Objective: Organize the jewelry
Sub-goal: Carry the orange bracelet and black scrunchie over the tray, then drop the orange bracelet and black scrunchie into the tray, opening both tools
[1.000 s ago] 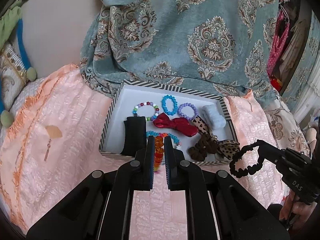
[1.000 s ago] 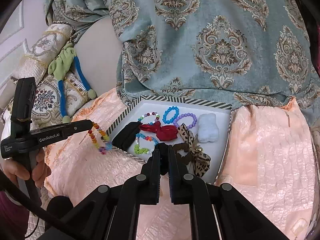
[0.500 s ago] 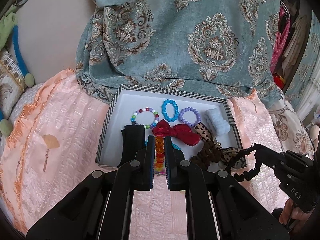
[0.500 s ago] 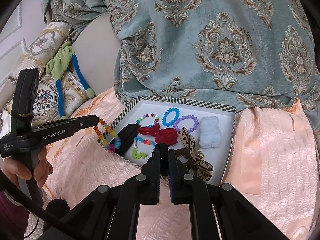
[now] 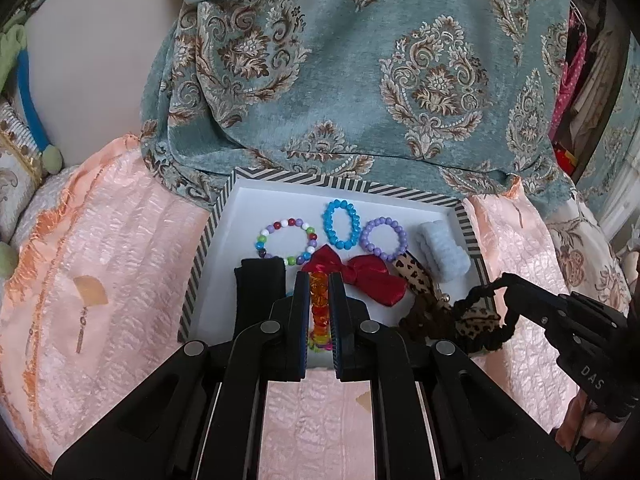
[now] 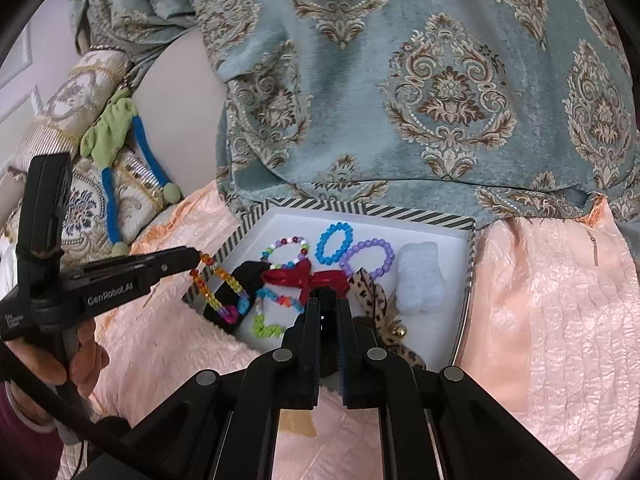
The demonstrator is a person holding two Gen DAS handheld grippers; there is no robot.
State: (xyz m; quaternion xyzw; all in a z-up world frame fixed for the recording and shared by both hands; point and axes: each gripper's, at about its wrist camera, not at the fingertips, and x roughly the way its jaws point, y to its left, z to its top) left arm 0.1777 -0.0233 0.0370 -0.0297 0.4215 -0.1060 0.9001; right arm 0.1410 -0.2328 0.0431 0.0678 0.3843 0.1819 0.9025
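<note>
A white tray with a striped rim [image 5: 344,181] [image 6: 372,209] lies on the peach bedspread and holds bead bracelets, a red bow [image 5: 368,276], a leopard bow [image 6: 372,296], a black band [image 5: 258,288] and a pale blue scrunchie [image 5: 442,250]. My left gripper [image 5: 319,280] [image 6: 194,258] is shut on a rainbow bead bracelet [image 5: 319,308] [image 6: 218,288], which hangs over the tray's near left corner. My right gripper [image 6: 328,300] [image 5: 505,282] is shut on a black scrunchie [image 5: 486,320], which hangs over the tray's near right corner.
A teal patterned blanket [image 5: 360,80] is draped just behind the tray. Embroidered cushions and a green and blue soft toy [image 6: 116,136] lie at the left. Peach bedspread [image 6: 552,300] spreads on both sides of the tray.
Both grippers have moved forward toward the tray. The rainbow bracelet and the black scrunchie now hang over the tray's near corners instead of outside it.
</note>
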